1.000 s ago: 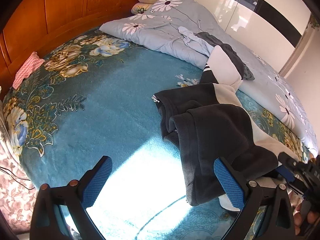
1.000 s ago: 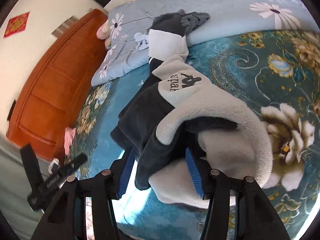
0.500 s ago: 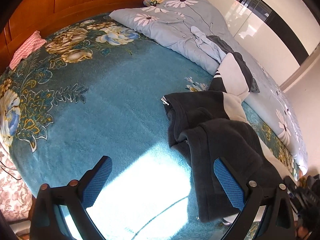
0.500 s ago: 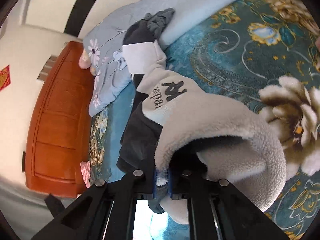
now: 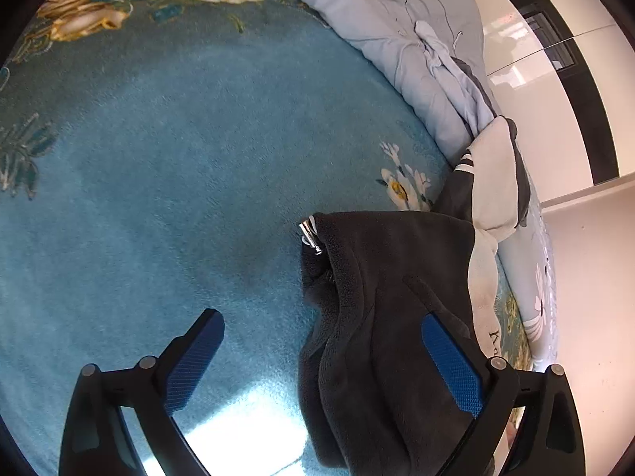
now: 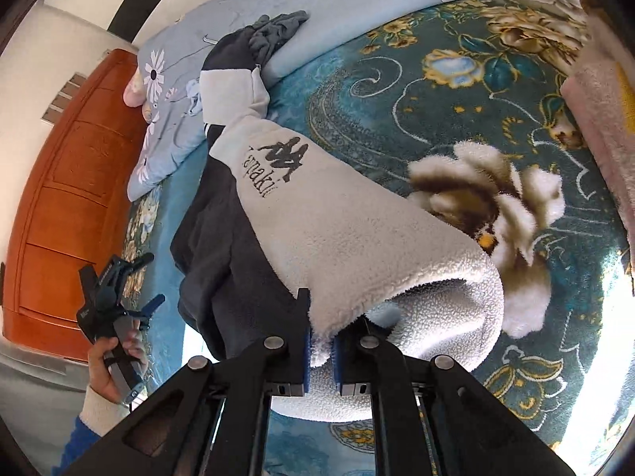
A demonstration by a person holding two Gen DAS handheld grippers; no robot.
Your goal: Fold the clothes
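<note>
My right gripper point(image 6: 322, 347) has its fingers pinched together on the white fleece edge of the jacket point(image 6: 341, 238), the blue pads squeezing a fold of it right at the bottom of my right view. The jacket sprawls across the bed's teal blanket point(image 6: 456, 127), white panel with its dark logo point(image 6: 279, 160) facing up, dark grey half draping off to the left. One sleeve runs up toward the pale blue quilt point(image 6: 357, 12), its far end lying against the quilt's edge beside a crumpled grey garment point(image 6: 278, 29). My left gripper point(image 5: 321, 361) hangs with fingers wide apart, gripping nothing: the left finger point(image 5: 194, 361) is over bare blanket, the right finger point(image 5: 452, 365) over the jacket's dark grey fleece. In that left view a metal zipper pull point(image 5: 310, 237) glints at the corner of the dark fabric. From the right camera I see my left hand point(image 6: 119, 361) wrapped around its gripper's handle, off the jacket's left side, in front of the wooden headboard point(image 6: 59, 198). A big cream flower point(image 6: 496, 194) in the blanket pattern sits just beside the white fleece.
</note>
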